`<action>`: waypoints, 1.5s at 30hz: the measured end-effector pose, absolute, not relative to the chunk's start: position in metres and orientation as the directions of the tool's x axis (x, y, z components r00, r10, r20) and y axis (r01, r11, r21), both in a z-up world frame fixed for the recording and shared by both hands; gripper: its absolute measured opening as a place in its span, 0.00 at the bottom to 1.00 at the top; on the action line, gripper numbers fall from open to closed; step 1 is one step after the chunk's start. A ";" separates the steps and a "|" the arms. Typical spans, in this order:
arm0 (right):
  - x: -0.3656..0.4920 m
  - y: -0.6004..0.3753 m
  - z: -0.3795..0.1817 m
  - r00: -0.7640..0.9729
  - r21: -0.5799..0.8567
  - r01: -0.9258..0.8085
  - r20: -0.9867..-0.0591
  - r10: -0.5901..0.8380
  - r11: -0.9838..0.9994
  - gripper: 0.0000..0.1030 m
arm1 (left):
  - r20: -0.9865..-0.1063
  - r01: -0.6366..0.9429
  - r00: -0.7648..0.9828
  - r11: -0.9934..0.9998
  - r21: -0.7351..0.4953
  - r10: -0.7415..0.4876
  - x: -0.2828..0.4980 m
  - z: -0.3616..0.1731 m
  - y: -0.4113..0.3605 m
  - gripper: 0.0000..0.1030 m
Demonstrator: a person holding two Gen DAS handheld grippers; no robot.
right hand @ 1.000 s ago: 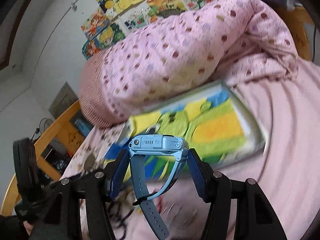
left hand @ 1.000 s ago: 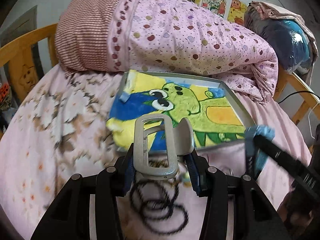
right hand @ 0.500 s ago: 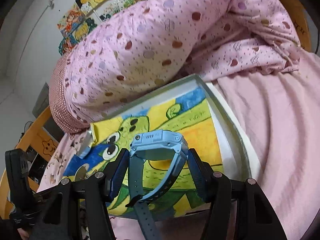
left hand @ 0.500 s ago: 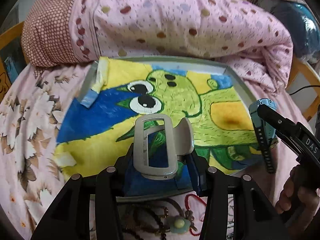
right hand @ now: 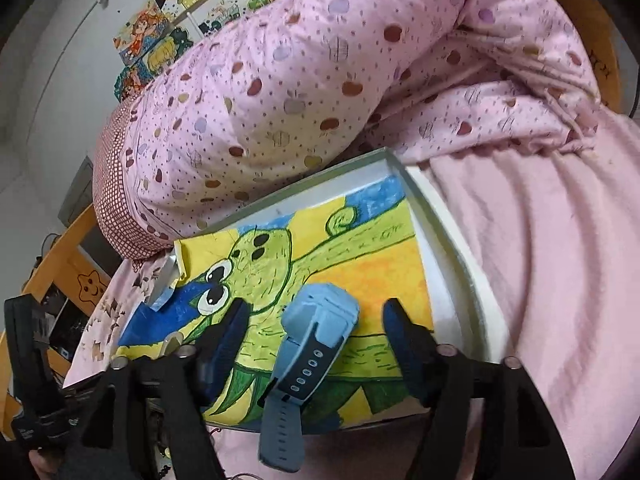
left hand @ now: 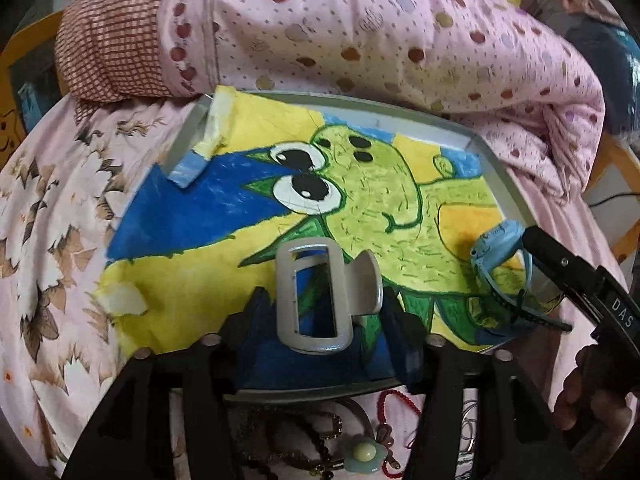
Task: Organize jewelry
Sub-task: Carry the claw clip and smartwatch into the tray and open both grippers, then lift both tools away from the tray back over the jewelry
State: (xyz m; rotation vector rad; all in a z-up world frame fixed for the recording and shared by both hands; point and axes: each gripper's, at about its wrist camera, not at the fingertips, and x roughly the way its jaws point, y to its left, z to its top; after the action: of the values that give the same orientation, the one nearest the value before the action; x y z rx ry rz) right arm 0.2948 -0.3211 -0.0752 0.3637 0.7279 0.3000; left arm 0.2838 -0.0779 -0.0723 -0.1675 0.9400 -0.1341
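1. On the bed, your left gripper [left hand: 328, 312] has travelled forward in the past second from the jewelry pile to over the near edge of the tray [left hand: 496, 176], its fingers [left hand: 256, 312] clenched on the grey hair claw clip [left hand: 316, 300]. The clip stands upright between the pads, above the blue patch of the frog drawing [left hand: 360, 200] that lines the tray.

2. Behind those fingers, beaded bracelets [left hand: 296, 440], a red cord [left hand: 396, 400] and a flower-shaped piece [left hand: 362, 454] lie on the pink bedsheet [left hand: 52, 240], just outside the tray's near rim (the unsorted remainder, by the look of it).

3. Your right gripper [right hand: 316, 320] has changed most: half a second ago its fingers [right hand: 404, 344] pinched the blue smartwatch [right hand: 320, 320]; now they stand spread, clear of the case on both sides. The watch rests on the drawing near the tray's right side, its strap [right hand: 284, 408] trailing back over the near rim.

4. That likely means the watch is delivered. The clip is the next piece to set down, probably on the free paper left of the watch.
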 end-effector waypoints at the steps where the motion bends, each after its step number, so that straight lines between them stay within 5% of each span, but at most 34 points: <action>1: 0.291 -0.321 -0.071 0.722 0.408 -0.141 -0.580 0.376 0.902 0.76 | -0.782 0.037 0.594 0.978 -0.207 -0.188 0.282 -0.069 -0.077 0.58; 5: 0.276 -0.322 -0.049 0.768 0.374 -0.154 -0.537 0.349 0.915 0.84 | -0.743 0.035 0.640 0.974 -0.226 -0.195 0.271 -0.051 -0.074 0.60; 7: 0.264 -0.323 -0.035 0.798 0.366 -0.160 -0.499 0.338 0.917 0.94 | -0.723 0.031 0.664 0.973 -0.229 -0.191 0.266 -0.042 -0.073 0.66; 9: 0.252 -0.323 -0.021 0.827 0.349 -0.166 -0.461 0.323 0.922 0.98 | -0.690 0.024 0.700 0.971 -0.237 -0.186 0.256 -0.028 -0.069 0.87; 14: 0.218 -0.316 0.015 0.877 0.272 -0.192 -0.384 0.290 0.943 1.00 | -0.612 0.030 0.770 0.969 -0.244 -0.178 0.229 0.005 -0.062 0.89; 16: 0.203 -0.313 0.026 0.897 0.236 -0.189 -0.352 0.266 0.953 1.00 | -0.585 0.035 0.793 0.971 -0.235 -0.170 0.218 0.015 -0.060 0.99; 25: 0.134 -0.294 0.061 0.958 0.103 -0.205 -0.184 0.221 0.973 1.00 | -0.466 0.090 0.863 0.966 -0.243 -0.197 0.155 0.048 -0.043 0.98; 34: 0.080 -0.276 0.052 0.929 0.048 -0.238 -0.279 0.242 0.970 1.00 | -0.425 0.113 0.884 0.972 -0.206 -0.193 0.095 0.050 -0.020 0.98; 45: 0.041 -0.257 0.022 0.856 0.062 -0.270 -0.442 0.269 0.961 1.00 | -0.512 0.157 0.830 0.973 -0.170 -0.223 0.052 0.013 -0.010 0.98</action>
State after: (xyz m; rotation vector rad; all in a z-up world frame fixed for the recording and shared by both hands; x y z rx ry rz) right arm 0.0413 -0.2567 0.0220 -0.0022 0.4644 0.2832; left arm 0.0517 -0.0099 0.0127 -0.1227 0.5573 -0.2023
